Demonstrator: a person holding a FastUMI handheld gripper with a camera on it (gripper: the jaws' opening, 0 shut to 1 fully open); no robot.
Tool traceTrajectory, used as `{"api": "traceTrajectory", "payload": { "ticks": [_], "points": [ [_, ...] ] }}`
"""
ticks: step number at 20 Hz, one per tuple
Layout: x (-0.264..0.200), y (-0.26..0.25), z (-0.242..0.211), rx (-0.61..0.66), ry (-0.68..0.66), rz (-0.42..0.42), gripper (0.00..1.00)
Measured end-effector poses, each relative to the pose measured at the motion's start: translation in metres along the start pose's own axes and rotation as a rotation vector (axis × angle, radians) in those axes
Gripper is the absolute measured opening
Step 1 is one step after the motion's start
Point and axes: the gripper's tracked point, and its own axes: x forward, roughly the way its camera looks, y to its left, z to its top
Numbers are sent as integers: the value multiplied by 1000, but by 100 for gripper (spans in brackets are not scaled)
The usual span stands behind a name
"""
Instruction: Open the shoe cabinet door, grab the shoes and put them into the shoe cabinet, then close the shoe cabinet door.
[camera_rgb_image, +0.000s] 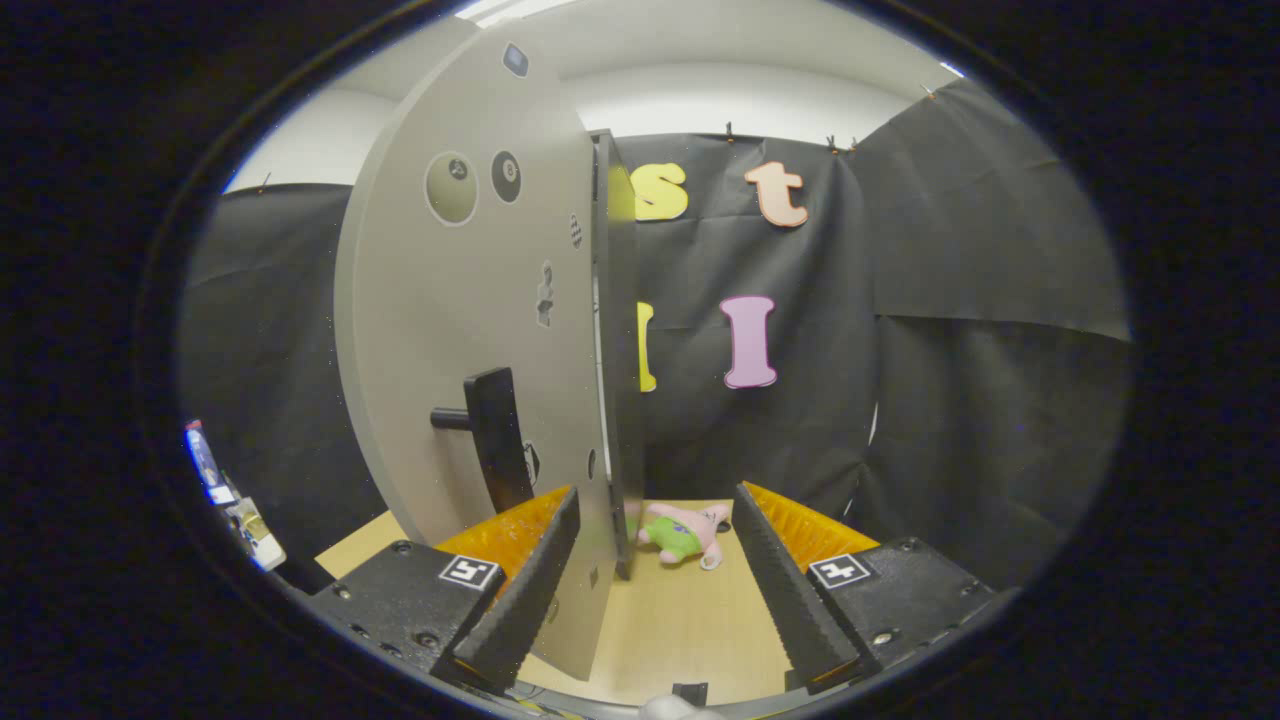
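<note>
The gripper (655, 580) has its jaws wide apart and holds nothing. The cabinet door (470, 330) fills the left centre of the frame, swung partly open, its free edge reaching down between the fingers, close to the left one. Its dark bar handle (497, 438) juts out on a short post just above the left finger. The door looks stiff and light, and will likely swing easily; that handle is the firm place to grip. Beyond the fingers, low centre, a small pink and green soft thing (685, 535) lies on the wooden floor (680, 630), perhaps the shoe, soft enough to pinch
</note>
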Motion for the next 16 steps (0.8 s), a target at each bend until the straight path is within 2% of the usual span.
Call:
{"api": "traceTrajectory", "payload": {
  "ticks": [5,16],
  "points": [
    [0,18,0,-7,19,52,95],
    [13,115,1,-7,29,134,95]
  ]
}}
